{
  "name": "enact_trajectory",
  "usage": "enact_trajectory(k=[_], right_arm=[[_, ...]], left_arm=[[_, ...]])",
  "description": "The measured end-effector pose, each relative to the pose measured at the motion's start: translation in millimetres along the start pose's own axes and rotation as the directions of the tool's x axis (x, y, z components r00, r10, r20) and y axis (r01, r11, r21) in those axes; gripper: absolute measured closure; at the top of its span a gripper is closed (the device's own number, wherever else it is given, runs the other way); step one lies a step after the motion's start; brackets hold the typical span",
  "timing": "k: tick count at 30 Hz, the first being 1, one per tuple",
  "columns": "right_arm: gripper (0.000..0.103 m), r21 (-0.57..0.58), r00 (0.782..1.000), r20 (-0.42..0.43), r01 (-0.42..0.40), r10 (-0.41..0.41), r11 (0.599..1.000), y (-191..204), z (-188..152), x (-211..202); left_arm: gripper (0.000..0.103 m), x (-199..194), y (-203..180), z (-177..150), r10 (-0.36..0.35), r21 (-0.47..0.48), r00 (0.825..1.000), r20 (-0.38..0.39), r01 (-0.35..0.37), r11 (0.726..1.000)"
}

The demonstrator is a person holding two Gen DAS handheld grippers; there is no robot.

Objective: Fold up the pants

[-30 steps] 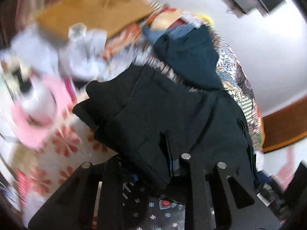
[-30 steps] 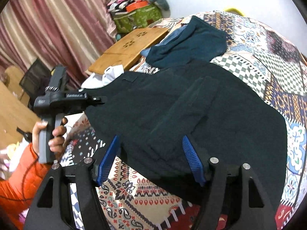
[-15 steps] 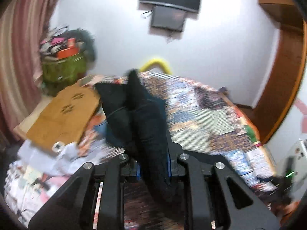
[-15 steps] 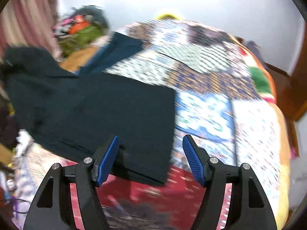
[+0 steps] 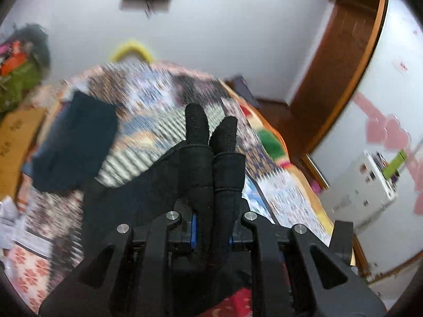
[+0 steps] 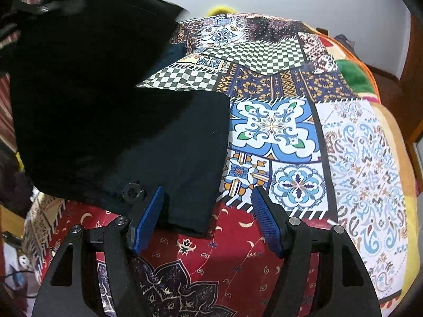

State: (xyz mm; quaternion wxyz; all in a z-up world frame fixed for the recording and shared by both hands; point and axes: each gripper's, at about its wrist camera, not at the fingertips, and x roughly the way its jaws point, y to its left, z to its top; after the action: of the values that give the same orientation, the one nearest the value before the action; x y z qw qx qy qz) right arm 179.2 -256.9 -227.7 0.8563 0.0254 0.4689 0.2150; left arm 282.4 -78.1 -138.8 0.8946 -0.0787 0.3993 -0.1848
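Observation:
The black pants (image 5: 201, 163) stand bunched between the blue pads of my left gripper (image 5: 211, 227). Its jaws are closing on the cloth, and two folds poke up past the fingertips. In the right wrist view part of the same pants (image 6: 171, 145) lies flat on the patchwork quilt (image 6: 290, 132), while the rest hangs lifted at the upper left. A button (image 6: 133, 191) shows near the lower edge. My right gripper (image 6: 206, 224) is open just above the quilt. The pants' near corner lies under the gap between its fingers, and neither pad presses on it.
A dark teal garment (image 5: 76, 142) lies on the far left of the bed, by a wooden board (image 5: 13, 137). A wooden door frame (image 5: 343, 66) and a white appliance (image 5: 370, 185) stand to the right. A cluttered pile (image 5: 18, 66) sits at the back left.
My left gripper has lifted the pants and swung them right over the bed, rolling as it went. My right gripper has slid right toward the pants' corner and stayed open.

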Motion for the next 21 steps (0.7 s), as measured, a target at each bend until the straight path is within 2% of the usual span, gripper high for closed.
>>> enact_trajectory(k=[3,5,6,7,8,9,10,12,14,16,18,21], right_arm=[[0.038,0.014,1.0,0.001,-0.021,0.021,1.0,-2,-2,-1],[0.038,0.017,1.0,0.003,-0.029,0.028,0.999,-3,-3,-2],[0.038,0.018,0.999,0.005,-0.032,0.031,0.999,-3,-4,-2],[0.038,0.02,0.999,0.005,-0.036,0.035,0.999,-4,-5,-4],[0.038,0.02,0.999,0.004,-0.04,0.04,0.999,-4,-5,-6],[0.038,0.02,0.999,0.006,-0.045,0.045,0.999,-5,-6,-8],[0.038,0.019,0.999,0.008,-0.045,0.045,0.999,-5,-6,-10],[0.038,0.015,0.999,0.009,-0.042,0.042,0.999,-4,-9,-16],[0.038,0.011,0.999,0.008,-0.044,0.043,0.999,-4,-10,-20],[0.037,0.014,0.999,0.011,-0.046,0.046,0.999,-4,-12,-24],[0.037,0.023,0.999,0.011,-0.053,0.053,0.998,-5,-13,-27],[0.037,0.034,0.998,0.014,-0.059,0.058,0.998,-5,-14,-31]], left_arm=[[0.086,24,-7,-8,-0.012,0.011,0.996,-0.09,0.013,1.0],[0.081,34,-13,-15,0.002,0.061,0.986,-0.166,0.008,0.998],[0.07,35,-19,-16,0.017,0.093,0.979,-0.204,0.002,0.996],[0.053,34,-22,-16,0.023,0.108,0.977,-0.211,-0.001,0.994],[0.042,30,-23,-17,0.034,0.121,0.978,-0.206,-0.009,0.993],[0.022,20,-24,-15,0.05,0.139,0.984,-0.172,-0.026,0.99],[0.011,12,-24,-14,0.057,0.148,0.989,-0.137,-0.036,0.988],[0.001,-6,-23,-11,0.079,0.168,0.996,-0.053,-0.069,0.983],[0.0,-21,-10,-1,0.134,0.169,0.991,0.02,-0.136,0.976],[0.0,-25,7,8,0.186,0.159,0.982,0.043,-0.191,0.969],[0.0,-23,32,19,0.234,0.135,0.972,0.035,-0.236,0.962],[0.0,-13,65,30,0.27,0.097,0.963,-0.015,-0.267,0.959]])
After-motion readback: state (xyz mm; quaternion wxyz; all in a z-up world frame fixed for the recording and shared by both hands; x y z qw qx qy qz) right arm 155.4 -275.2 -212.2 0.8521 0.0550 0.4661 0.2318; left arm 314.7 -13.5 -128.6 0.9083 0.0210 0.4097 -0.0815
